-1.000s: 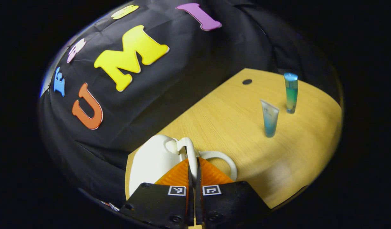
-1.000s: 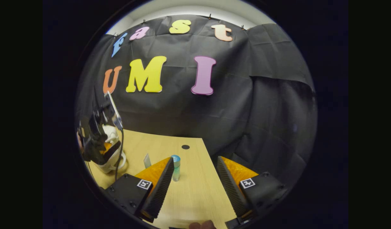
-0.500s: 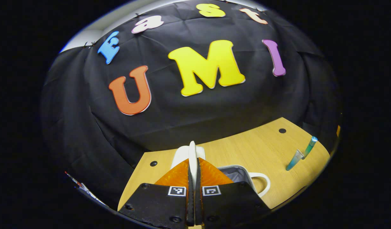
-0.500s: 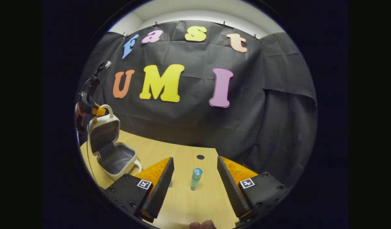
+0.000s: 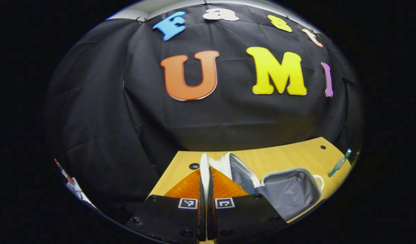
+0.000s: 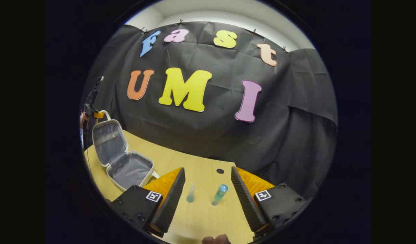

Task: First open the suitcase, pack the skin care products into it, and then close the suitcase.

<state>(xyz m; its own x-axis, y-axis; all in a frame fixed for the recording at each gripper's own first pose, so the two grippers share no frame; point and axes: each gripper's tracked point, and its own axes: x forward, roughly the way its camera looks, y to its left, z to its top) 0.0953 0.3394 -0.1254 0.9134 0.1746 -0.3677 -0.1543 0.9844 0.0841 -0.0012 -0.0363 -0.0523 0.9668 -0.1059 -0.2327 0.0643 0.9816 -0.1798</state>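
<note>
Suitcase [image 6: 121,154] stands open near the table's [image 6: 208,217] left edge in the right gripper view, lid upright, grey-lined base flat on the wood. Left gripper [image 5: 204,169] has its jaws together on the white handle [image 5: 204,162] at the lid's top rim; the same gripper [image 6: 92,113] appears above the lid in the right gripper view. Right gripper [image 6: 208,189] hovers with jaws well apart and nothing between them. Ahead of it a small tube [image 6: 191,193] and a taller blue-capped bottle [image 6: 220,194] stand near each other on bare wood, well apart from the suitcase. Open tabletop lies between case and products. A dark round hole [image 6: 220,171] sits beyond the bottle, close to the far edge.
</note>
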